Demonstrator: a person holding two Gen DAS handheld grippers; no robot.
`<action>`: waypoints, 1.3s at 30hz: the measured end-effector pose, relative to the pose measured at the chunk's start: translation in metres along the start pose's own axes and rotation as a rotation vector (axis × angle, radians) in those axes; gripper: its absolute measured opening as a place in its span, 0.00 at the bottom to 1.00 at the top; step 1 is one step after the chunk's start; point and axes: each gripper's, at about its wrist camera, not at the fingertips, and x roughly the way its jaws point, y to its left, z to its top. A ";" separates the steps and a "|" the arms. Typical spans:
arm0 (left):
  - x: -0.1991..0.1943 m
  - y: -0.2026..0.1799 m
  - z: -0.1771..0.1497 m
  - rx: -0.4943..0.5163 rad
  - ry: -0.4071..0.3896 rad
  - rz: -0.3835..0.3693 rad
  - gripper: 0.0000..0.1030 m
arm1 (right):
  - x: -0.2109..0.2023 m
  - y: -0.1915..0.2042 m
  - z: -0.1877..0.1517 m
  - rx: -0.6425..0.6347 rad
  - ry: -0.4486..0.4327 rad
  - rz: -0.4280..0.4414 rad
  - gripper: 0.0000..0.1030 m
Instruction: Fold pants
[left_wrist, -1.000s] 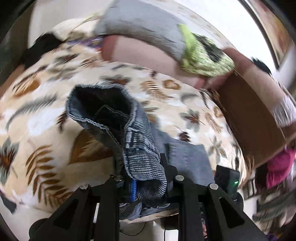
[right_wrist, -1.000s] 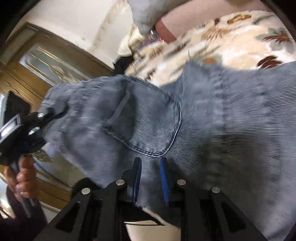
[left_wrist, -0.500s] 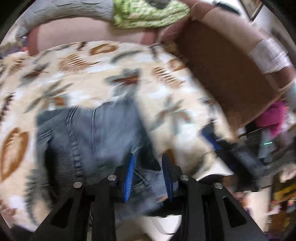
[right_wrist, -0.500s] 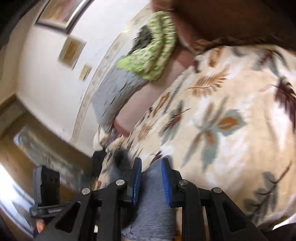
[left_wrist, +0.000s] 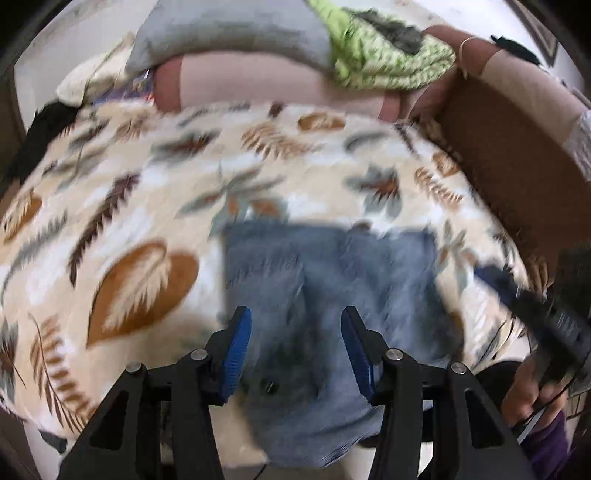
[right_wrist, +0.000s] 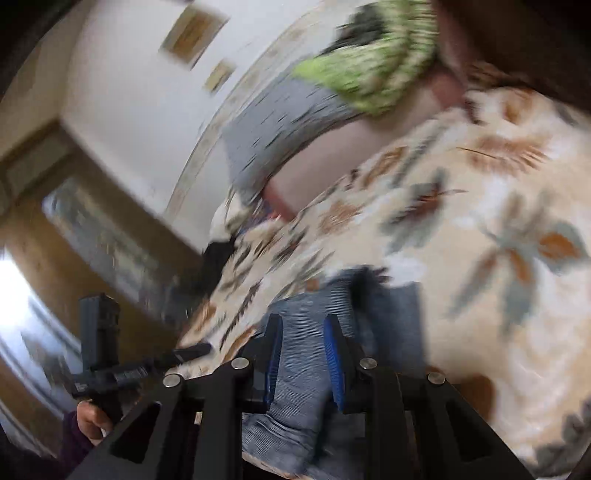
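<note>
The left tongs (left_wrist: 295, 354) are spreading their blue pads, which flank the folded cloth below without pressing on it, so they grip nothing. The right tongs (right_wrist: 302, 360) have their pads close together, clenched on a ridge of ribbed denim that stands up between them. That denim belongs to the jeans (left_wrist: 328, 291), which lie as a compact, roughly rectangular blue-grey packet near the front edge of the bed (left_wrist: 147, 206), on its cream bedspread printed with brown and grey leaves. From how the packet lies, I judge the folding well along: the legs look doubled over and the shape is squared, though motion blur hides the layers and I cannot tell whether a last fold or a smoothing of the edges remains. The right side has still to be let go. The left tongs point steeply down at the jeans from the bed's near side, while the right tongs come in lower and flatter from the packet's right side, the person's hand (left_wrist: 528, 391) wrapped round their handle. Beyond, a grey pillow (left_wrist: 229, 33) and a green patterned cloth (left_wrist: 384, 59) rest against the headboard end.
</note>
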 end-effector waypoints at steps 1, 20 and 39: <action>0.002 0.004 -0.008 -0.001 0.008 0.006 0.50 | 0.011 0.006 0.004 -0.002 0.018 -0.007 0.25; 0.051 -0.011 -0.043 0.067 0.095 -0.078 0.51 | 0.100 -0.048 0.008 0.069 0.311 -0.332 0.18; 0.027 -0.010 -0.057 0.041 0.119 -0.029 0.63 | 0.036 0.008 -0.073 -0.030 0.384 -0.316 0.27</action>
